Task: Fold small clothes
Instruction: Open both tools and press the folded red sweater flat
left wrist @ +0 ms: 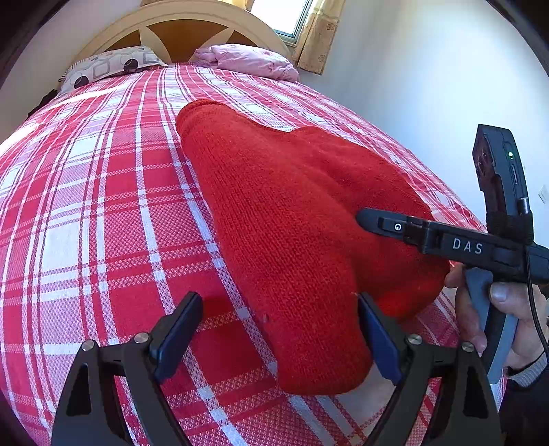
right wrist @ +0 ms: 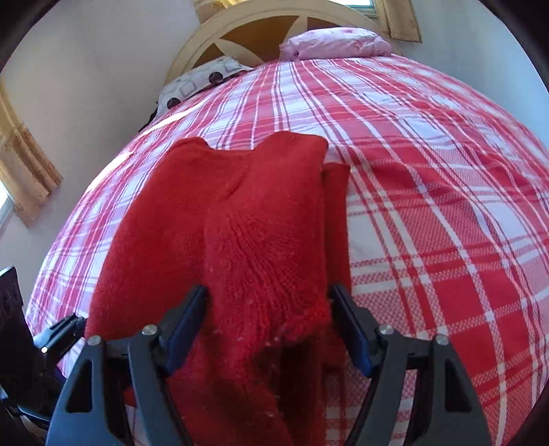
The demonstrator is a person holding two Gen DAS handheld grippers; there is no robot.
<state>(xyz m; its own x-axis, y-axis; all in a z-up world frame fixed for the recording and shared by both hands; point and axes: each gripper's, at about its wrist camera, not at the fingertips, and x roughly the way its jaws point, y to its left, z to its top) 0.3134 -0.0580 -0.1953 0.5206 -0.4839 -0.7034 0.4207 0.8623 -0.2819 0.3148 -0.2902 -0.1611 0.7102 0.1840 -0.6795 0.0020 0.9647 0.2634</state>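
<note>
The red knitted garment [left wrist: 284, 219] lies folded on the plaid bed cover [left wrist: 103, 206], well short of the headboard [left wrist: 178, 31], with the left tongs [left wrist: 279, 339] spread wide beside its near end and the right tongs [right wrist: 269, 326] apart, seemingly loose around a fold

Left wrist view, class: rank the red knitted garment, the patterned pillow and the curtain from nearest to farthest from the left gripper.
1. Red knitted garment: between the open fingers of the left gripper, on the checked bedspread.
2. Patterned pillow: head of the bed, left.
3. Curtain: beyond the bed, upper right by the window.
</note>
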